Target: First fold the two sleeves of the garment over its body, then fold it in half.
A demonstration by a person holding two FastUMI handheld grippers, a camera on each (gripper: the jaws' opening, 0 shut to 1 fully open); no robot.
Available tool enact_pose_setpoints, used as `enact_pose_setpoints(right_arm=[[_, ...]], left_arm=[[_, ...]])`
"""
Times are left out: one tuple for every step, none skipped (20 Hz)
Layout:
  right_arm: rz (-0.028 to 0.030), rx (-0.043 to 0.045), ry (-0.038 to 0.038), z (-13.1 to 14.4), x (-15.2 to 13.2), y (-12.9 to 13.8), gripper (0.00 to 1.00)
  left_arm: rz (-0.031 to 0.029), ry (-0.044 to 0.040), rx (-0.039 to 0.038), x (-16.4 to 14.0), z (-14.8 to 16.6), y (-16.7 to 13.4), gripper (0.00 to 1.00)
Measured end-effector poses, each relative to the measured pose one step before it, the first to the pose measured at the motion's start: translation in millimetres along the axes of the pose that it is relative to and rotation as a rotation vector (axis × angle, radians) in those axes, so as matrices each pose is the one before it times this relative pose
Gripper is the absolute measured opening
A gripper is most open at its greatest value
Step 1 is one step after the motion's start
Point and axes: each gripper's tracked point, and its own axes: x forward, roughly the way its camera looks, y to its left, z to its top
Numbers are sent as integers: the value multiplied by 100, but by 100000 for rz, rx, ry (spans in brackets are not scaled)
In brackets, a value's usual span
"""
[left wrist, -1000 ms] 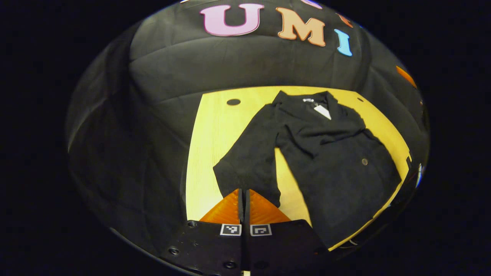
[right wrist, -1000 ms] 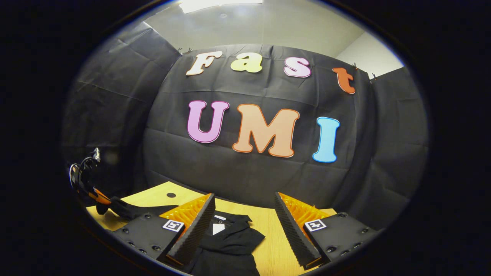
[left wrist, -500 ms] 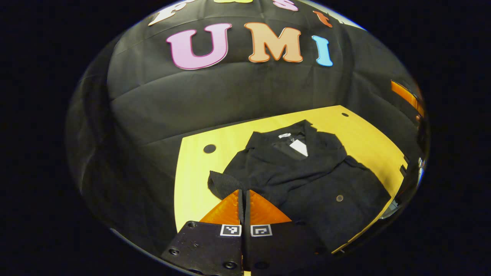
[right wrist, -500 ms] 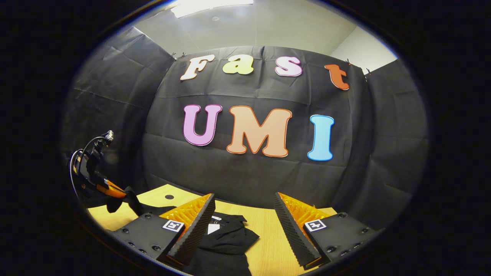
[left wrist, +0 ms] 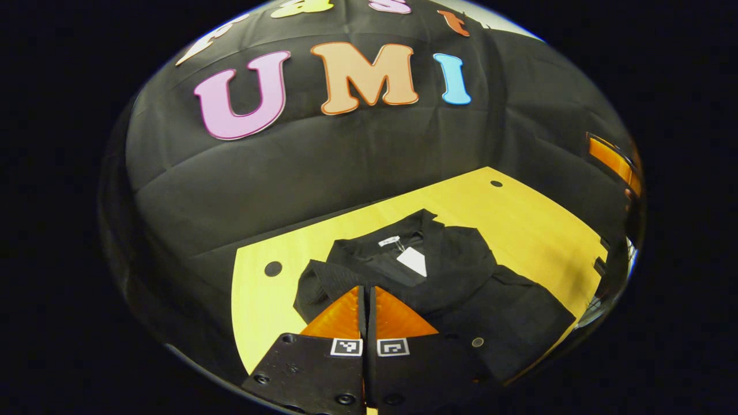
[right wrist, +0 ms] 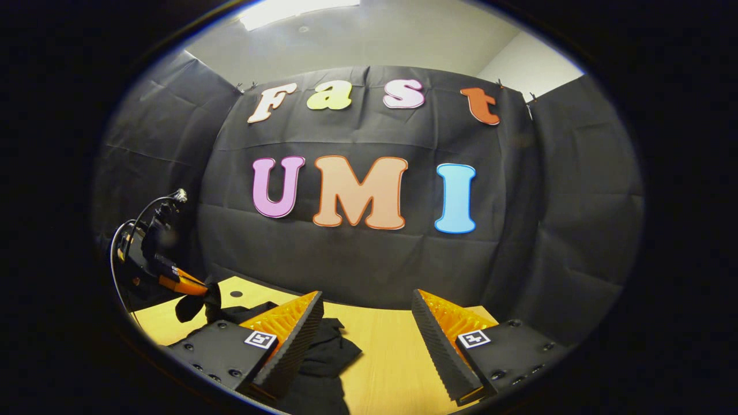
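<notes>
A black garment (left wrist: 507, 311) lies on the yellow table (left wrist: 519, 230), its collar with a white tag (left wrist: 412, 260) towards the wall. My left gripper (left wrist: 366, 288) is shut on the cuff of one sleeve (left wrist: 317, 282), held up beside the collar. In the right gripper view the left gripper (right wrist: 187, 285) hangs at the far left over the table with the dark cuff (right wrist: 202, 302) drooping from it. My right gripper (right wrist: 366, 297) stands open above the table (right wrist: 392, 357), nothing between its fingers. Its left finger hides part of the garment (right wrist: 331, 351).
The table has a round dark hole (left wrist: 273, 268) near its left corner and another (left wrist: 496, 184) at the far right. The black cloth wall closes the table's far edges. Bare tabletop lies right of the garment.
My left gripper has carried the sleeve from lying stretched out at the side up and in towards the collar. The right gripper stayed open and turned slightly right.
</notes>
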Motion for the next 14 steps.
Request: enact_pose_setpoints(right_arm=[[-511, 414, 281, -151, 0, -746, 98], [-587, 282, 200, -239, 11, -814, 98], [-659, 178, 365, -219, 29, -749, 98], [-545, 260, 637, -418, 24, -798, 98], [-648, 397, 663, -224, -37, -889, 100], [-682, 571, 677, -382, -65, -726, 98], [-756, 756, 643, -307, 18, -734, 98], [-825, 739, 525, -353, -10, -821, 96], [-1065, 506, 575, -294, 37, -913, 96], [-1307, 452, 441, -304, 79, -778, 98], [-1222, 587, 412, -264, -14, -766, 100], [-901, 752, 473, -192, 79, -579, 100], [-669, 685, 667, -296, 7, -458, 98], [-530, 577, 665, -176, 84, -413, 98]], left_arm=[[-410, 862, 1052, 783, 113, -702, 0], [-414, 1629, 752, 795, 141, -663, 0], [-826, 1126, 281, 890, 244, -771, 0], [-518, 1345, 364, 916, -46, -853, 0], [-889, 1123, 159, 1096, 111, -823, 0], [-689, 846, 210, 964, 119, -746, 0], [-1123, 2035, 302, 1080, -16, -791, 0], [-435, 1525, -75, 943, -168, -619, 0], [-673, 1355, 64, 964, -54, -562, 0], [-186, 1274, 123, 898, -51, -514, 0], [-378, 989, 458, 628, 106, -475, 0], [-195, 627, 276, 675, -31, -395, 0], [-433, 181, 328, 613, 144, -418, 0], [-442, 684, 487, 338, -121, -307, 0]])
